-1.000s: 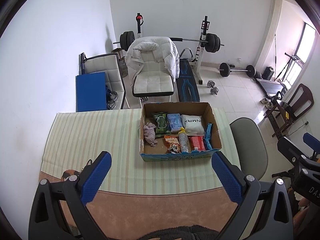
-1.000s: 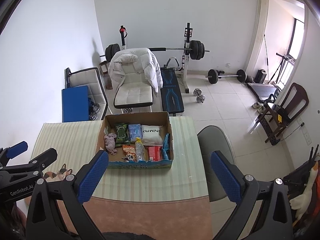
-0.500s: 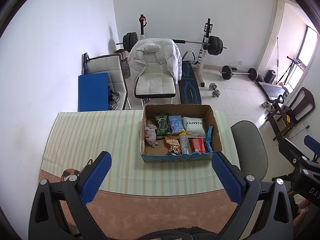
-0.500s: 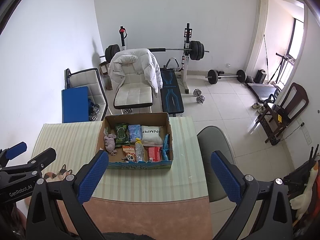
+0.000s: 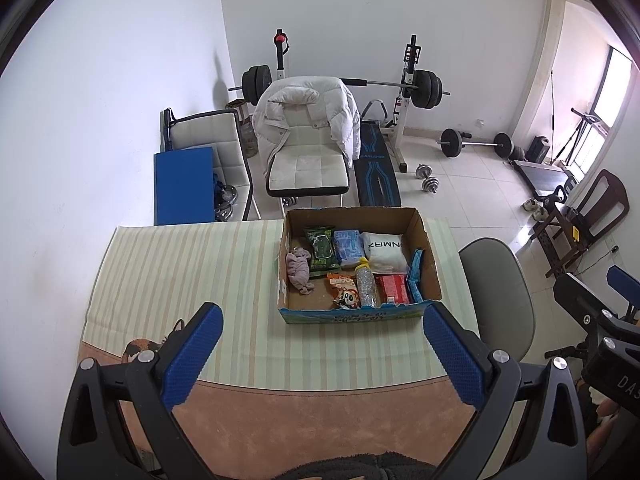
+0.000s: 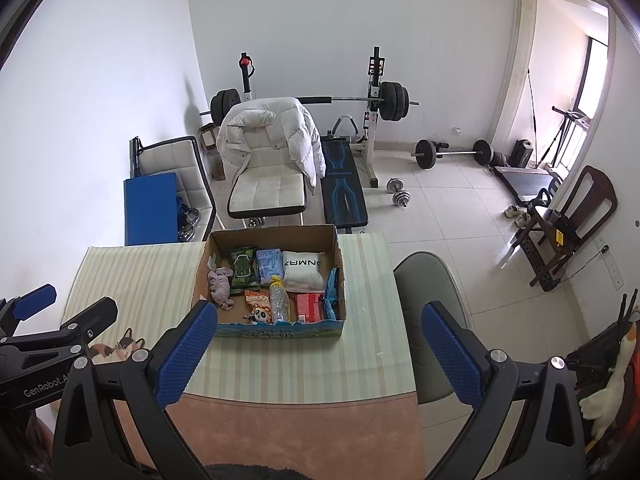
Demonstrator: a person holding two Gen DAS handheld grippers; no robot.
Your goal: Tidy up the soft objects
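Note:
An open cardboard box (image 5: 422, 236) (image 6: 338, 252) stands on a striped table mat. Inside lie a crumpled grey-pink cloth (image 5: 299, 270) (image 6: 220, 283), a green packet (image 5: 320, 249), a blue packet (image 5: 347, 246), a white soft pack (image 5: 383, 251) (image 6: 304, 270), a plastic bottle (image 5: 366, 286), a red box (image 5: 394, 289) and a panda snack bag (image 5: 344, 291). My left gripper (image 5: 322, 354) is open and empty, held high in front of the box. My right gripper (image 6: 316, 352) is open and empty, also in front of the box.
The striped mat (image 5: 180, 272) covers the table; its near edge is brown (image 5: 312, 416). A grey chair (image 5: 498, 280) stands at the table's right side. White chairs (image 5: 306, 160), a blue pad (image 5: 182, 188) and a weight bench (image 5: 376, 172) stand beyond the table.
Both grippers have drawn slightly back and up; the box looks a little lower in the left view. Both stay open and empty.

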